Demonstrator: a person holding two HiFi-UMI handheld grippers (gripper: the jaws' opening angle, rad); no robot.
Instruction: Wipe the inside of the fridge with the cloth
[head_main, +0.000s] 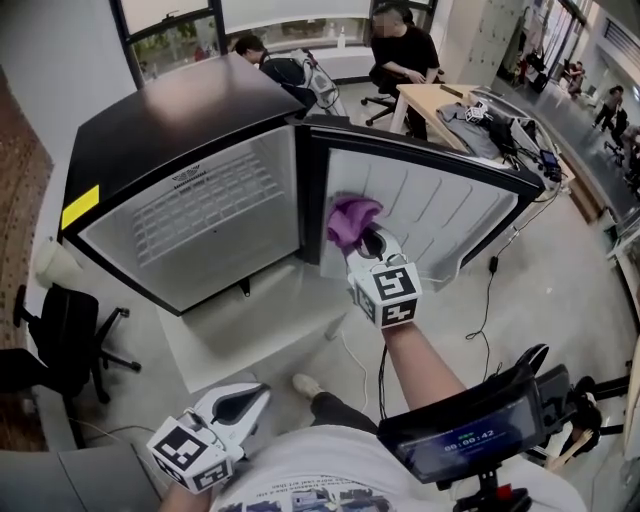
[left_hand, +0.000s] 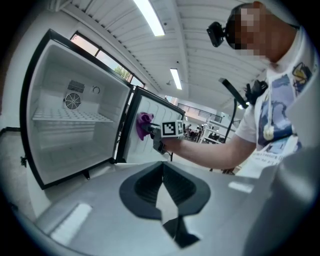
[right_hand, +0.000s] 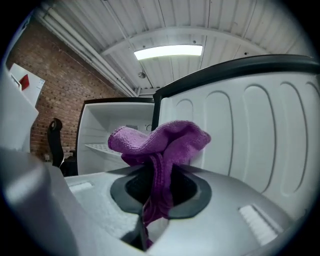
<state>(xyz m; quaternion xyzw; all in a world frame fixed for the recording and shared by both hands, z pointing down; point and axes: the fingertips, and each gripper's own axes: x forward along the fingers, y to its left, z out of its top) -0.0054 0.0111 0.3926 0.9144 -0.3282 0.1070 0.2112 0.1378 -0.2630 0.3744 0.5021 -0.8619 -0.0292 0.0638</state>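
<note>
The small black fridge (head_main: 160, 125) stands with its door (head_main: 440, 205) swung open to the right, so the white interior (head_main: 205, 215) and its wire shelf show. My right gripper (head_main: 366, 243) is shut on a purple cloth (head_main: 352, 219) and holds it against the ribbed inner door panel (right_hand: 250, 130), near the hinge side. The bunched cloth (right_hand: 160, 140) rises out of the right gripper (right_hand: 155, 200). My left gripper (head_main: 250, 398) hangs low near my body, shut and holding nothing. The left gripper view shows the cloth (left_hand: 144, 123) at the door and the fridge interior (left_hand: 75, 125).
A black office chair (head_main: 60, 340) stands left of the fridge. A cable (head_main: 485, 305) trails over the floor under the door. A cluttered wooden table (head_main: 480, 120) and seated people are behind. A screen on a stand (head_main: 470, 432) sits at lower right.
</note>
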